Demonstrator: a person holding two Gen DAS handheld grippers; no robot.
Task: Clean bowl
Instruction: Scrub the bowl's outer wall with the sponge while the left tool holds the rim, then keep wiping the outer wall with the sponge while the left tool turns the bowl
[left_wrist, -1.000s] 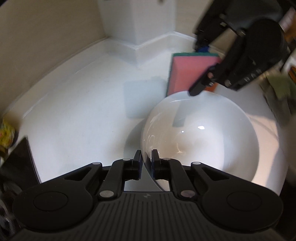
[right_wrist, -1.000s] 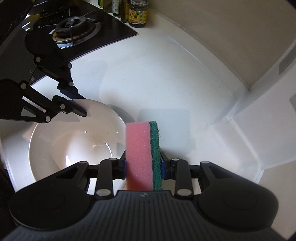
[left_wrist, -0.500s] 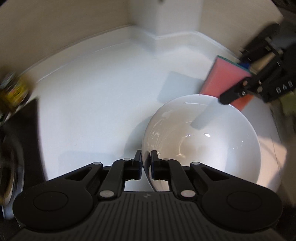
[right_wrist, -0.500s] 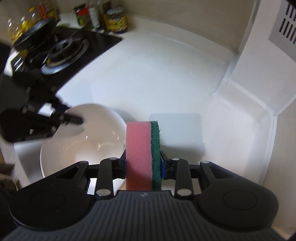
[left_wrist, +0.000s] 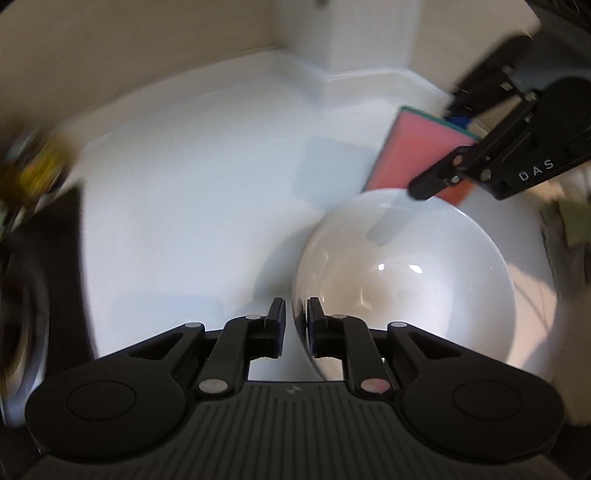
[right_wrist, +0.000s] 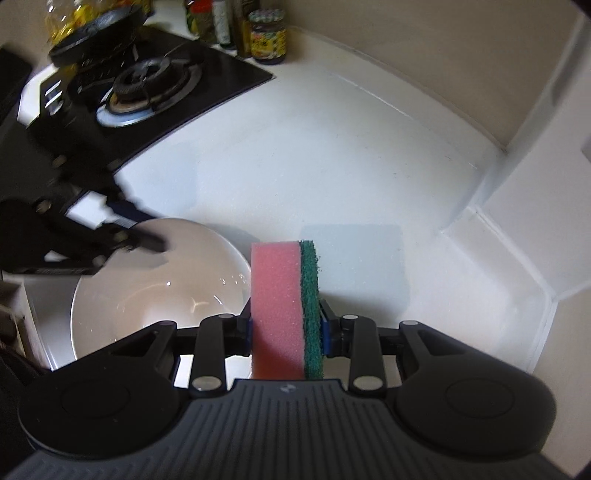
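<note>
A white bowl (left_wrist: 406, 288) (right_wrist: 155, 295) sits on the white countertop (right_wrist: 332, 166). My left gripper (left_wrist: 296, 314) (right_wrist: 142, 230) straddles the bowl's near rim, one finger inside and one outside. Its jaws are opening, and a gap shows beside the thin rim. My right gripper (right_wrist: 286, 325) (left_wrist: 439, 147) is shut on a pink sponge with a green scouring side (right_wrist: 280, 295) (left_wrist: 417, 147). It holds the sponge upright just above the counter, beside the bowl's far edge and outside the bowl.
A black gas stove (right_wrist: 147, 85) with a dark pan (right_wrist: 96, 33) lies left of the bowl. Jars and bottles (right_wrist: 267, 37) stand behind it. Beige walls and a white boxed corner (right_wrist: 517, 221) close the counter at the back and right.
The left gripper's fingers have spread apart around the bowl's rim. Both wrist views have swung round, bringing more of the stove into sight. The sponge stays clamped in the right gripper.
</note>
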